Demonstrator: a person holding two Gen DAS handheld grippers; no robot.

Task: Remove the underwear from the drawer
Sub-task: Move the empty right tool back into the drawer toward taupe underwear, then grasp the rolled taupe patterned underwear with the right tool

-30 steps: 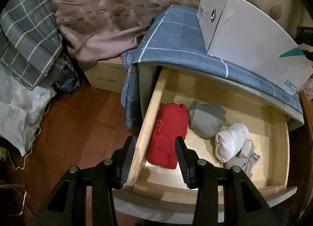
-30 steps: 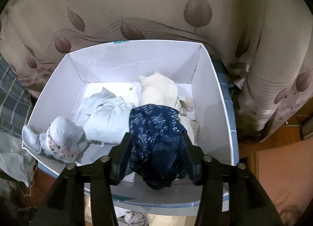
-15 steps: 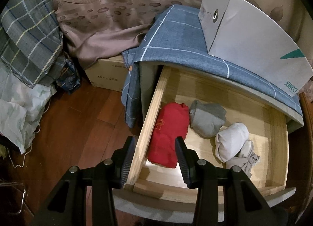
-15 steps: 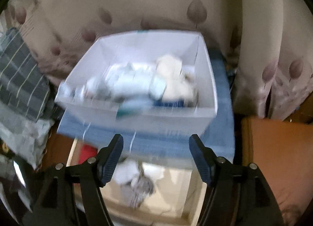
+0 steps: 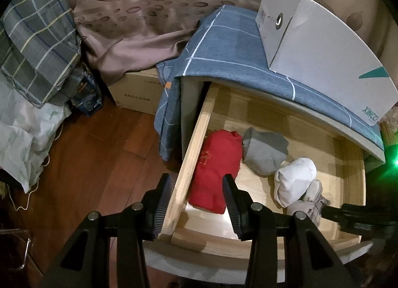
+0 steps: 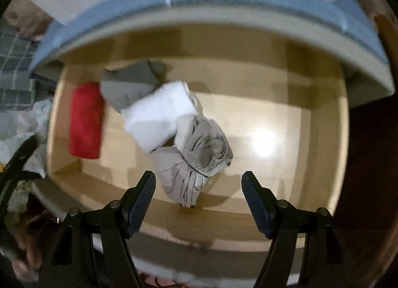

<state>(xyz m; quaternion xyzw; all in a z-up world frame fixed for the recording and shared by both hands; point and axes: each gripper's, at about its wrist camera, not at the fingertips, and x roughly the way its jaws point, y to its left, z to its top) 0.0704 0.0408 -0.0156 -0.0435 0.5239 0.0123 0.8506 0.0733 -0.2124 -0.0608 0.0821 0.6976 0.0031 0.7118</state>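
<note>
right gripper [image 6: 198, 197] wide open and empty above the drawer [image 6: 335, 138], over the beige underwear [image 6: 196, 156] bunched beside the white roll [image 6: 156, 116]. soft, light, floppy: pinch the thick bunched middle. left gripper [image 5: 196, 203] straddles the drawer's side rail, grip unclear.

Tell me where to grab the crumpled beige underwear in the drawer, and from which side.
Take the beige underwear from straight above, across its bunched middle. It lies in a raised, wrinkled heap with its upper edge against the white roll, while bare drawer floor lies to its right. The right gripper hangs open close above it.
</note>
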